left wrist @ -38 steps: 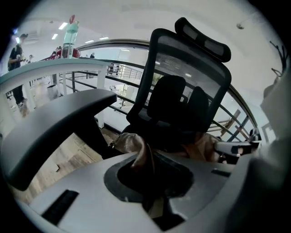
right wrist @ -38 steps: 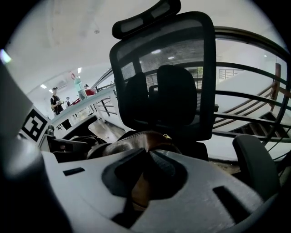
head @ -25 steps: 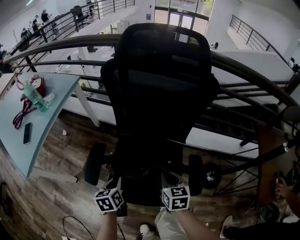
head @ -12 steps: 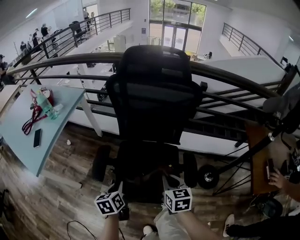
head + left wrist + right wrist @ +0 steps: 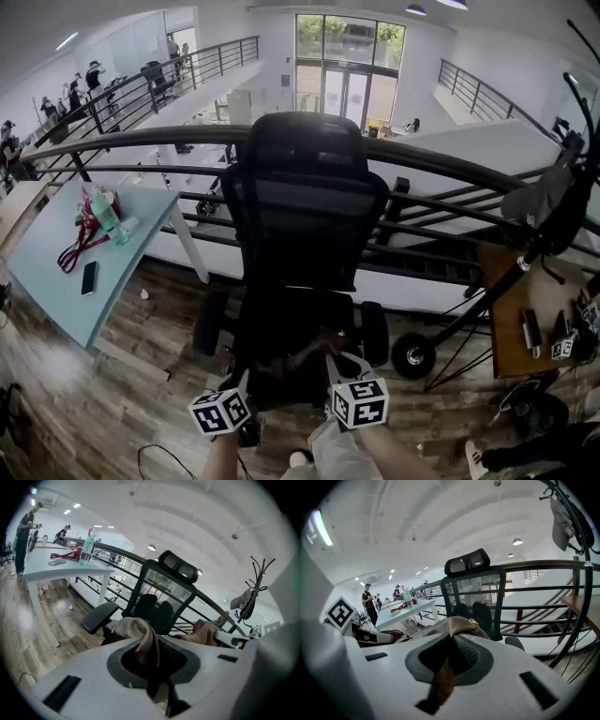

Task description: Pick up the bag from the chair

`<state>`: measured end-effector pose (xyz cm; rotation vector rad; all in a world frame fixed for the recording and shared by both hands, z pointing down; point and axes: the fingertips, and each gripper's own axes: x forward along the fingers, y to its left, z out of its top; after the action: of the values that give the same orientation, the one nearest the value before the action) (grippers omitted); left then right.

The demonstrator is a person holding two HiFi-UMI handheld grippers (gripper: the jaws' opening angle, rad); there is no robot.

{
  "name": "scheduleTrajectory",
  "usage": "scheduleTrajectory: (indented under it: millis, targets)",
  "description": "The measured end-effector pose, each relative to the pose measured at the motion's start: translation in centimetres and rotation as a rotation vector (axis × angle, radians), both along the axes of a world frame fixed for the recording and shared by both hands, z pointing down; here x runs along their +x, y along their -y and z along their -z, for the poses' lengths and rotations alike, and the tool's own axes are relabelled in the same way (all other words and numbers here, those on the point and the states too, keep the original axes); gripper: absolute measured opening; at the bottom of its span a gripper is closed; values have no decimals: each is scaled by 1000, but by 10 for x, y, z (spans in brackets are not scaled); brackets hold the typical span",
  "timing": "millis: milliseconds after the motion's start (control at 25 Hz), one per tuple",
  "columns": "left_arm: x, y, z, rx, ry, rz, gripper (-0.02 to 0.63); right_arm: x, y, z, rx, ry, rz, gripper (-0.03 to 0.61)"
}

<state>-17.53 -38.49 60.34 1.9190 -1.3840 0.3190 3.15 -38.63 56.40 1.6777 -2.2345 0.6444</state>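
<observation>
A black mesh office chair (image 5: pixel 305 225) stands in front of me in the head view. The brown leather bag (image 5: pixel 298 361) sits low over the seat's front edge, between both grippers. My left gripper (image 5: pixel 236 398) is shut on a brown strap (image 5: pixel 149 641) of the bag (image 5: pixel 131 626), which runs down into the jaws. My right gripper (image 5: pixel 339 377) is shut on another brown strap (image 5: pixel 443 679), with the bag's body (image 5: pixel 454 623) and a gold ring (image 5: pixel 473 623) just beyond its jaws. Whether the bag rests on the seat is hidden.
A light blue table (image 5: pixel 52 286) at the left holds a bottle (image 5: pixel 103 211), a phone (image 5: pixel 90 277) and a red cord. A dark curved railing (image 5: pixel 450 164) runs behind the chair. A coat stand (image 5: pixel 553 202) and a wooden desk (image 5: pixel 516 323) stand at the right.
The head view has drawn back and up, so the chair looks smaller and farther. Both grippers stay at the seat's front, and the brown bag now shows between them.
</observation>
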Motion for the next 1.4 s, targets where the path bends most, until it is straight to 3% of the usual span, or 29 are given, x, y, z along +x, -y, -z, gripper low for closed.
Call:
scheduleTrajectory:
  millis: [560,1400]
  targets:
    - [12,-65,49,61,-18,-73,48,3,-68,52,79,34,6,17]
    - [-4,-113,86,138,-50,-71,48,-13,-118,89,155,70,19,17]
